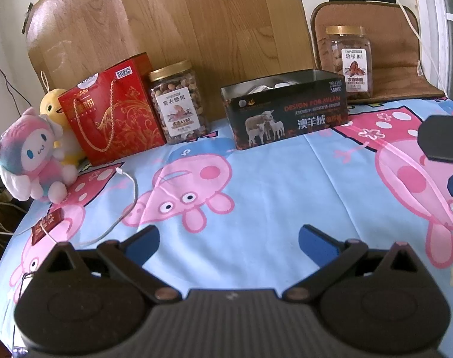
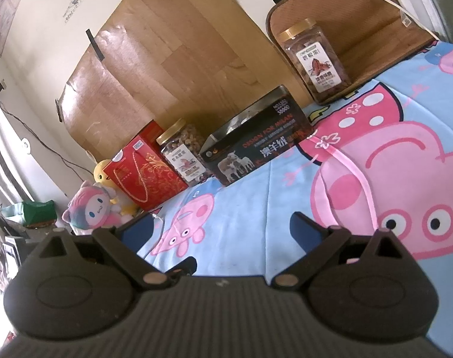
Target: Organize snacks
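A black tin box (image 1: 286,112) with sheep on it stands open on the cartoon bedsheet; it also shows in the right wrist view (image 2: 256,146). A gold-lidded nut jar (image 1: 178,101) stands left of it (image 2: 184,152), beside a red gift bag (image 1: 113,113) (image 2: 143,170). A second nut jar (image 1: 349,59) stands at the back right (image 2: 313,59). My left gripper (image 1: 229,241) is open and empty, low over the sheet. My right gripper (image 2: 220,229) is open and empty; part of it shows at the left wrist view's right edge (image 1: 444,149).
Two plush toys (image 1: 35,158) sit at the left edge of the bed (image 2: 92,208). A white cable (image 1: 119,211) and a small red packet (image 1: 46,226) lie front left. A wooden board (image 1: 172,26) and a brown cushion (image 1: 399,56) lean at the back.
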`<state>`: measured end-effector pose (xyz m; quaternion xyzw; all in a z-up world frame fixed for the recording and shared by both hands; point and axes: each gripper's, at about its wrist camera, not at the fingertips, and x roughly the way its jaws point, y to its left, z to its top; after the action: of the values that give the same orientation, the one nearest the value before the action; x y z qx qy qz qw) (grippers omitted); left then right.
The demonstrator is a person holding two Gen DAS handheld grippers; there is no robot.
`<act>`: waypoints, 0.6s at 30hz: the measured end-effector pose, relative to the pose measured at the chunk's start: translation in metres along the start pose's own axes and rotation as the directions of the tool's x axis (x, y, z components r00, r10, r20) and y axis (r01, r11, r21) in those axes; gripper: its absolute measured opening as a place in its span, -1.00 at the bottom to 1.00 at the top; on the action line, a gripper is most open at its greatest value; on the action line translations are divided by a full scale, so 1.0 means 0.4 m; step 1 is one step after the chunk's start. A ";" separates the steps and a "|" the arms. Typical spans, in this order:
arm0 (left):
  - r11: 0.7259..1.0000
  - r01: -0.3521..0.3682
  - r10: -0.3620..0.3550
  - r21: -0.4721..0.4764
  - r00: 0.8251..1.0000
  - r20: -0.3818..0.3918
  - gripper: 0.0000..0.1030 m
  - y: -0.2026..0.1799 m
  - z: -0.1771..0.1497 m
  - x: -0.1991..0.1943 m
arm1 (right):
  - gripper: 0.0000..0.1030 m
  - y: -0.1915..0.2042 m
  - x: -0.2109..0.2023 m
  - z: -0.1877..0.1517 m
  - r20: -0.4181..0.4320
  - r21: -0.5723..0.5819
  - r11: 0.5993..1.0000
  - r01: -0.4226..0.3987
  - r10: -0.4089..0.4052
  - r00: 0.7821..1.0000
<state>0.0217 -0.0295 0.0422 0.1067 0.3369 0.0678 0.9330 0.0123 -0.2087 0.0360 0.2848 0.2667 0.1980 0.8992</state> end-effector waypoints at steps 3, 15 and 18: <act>1.000 0.006 -0.006 0.001 1.000 -0.005 1.00 0.000 -0.001 0.002 | 0.93 -0.001 -0.001 0.001 -0.001 0.004 1.000 0.000 0.000 1.000; 1.000 0.020 -0.020 0.006 1.000 -0.008 1.00 -0.005 0.000 0.001 | 0.93 -0.011 -0.001 0.005 -0.004 0.016 1.000 0.000 0.000 1.000; 1.000 0.021 -0.021 0.006 1.000 -0.008 1.00 -0.006 0.000 0.001 | 0.93 -0.012 -0.001 0.006 -0.004 0.017 1.000 0.000 0.000 1.000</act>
<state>0.0222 -0.0318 0.0411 0.1059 0.3421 0.0574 0.9319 0.0141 -0.2134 0.0349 0.2919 0.2699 0.1963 0.8963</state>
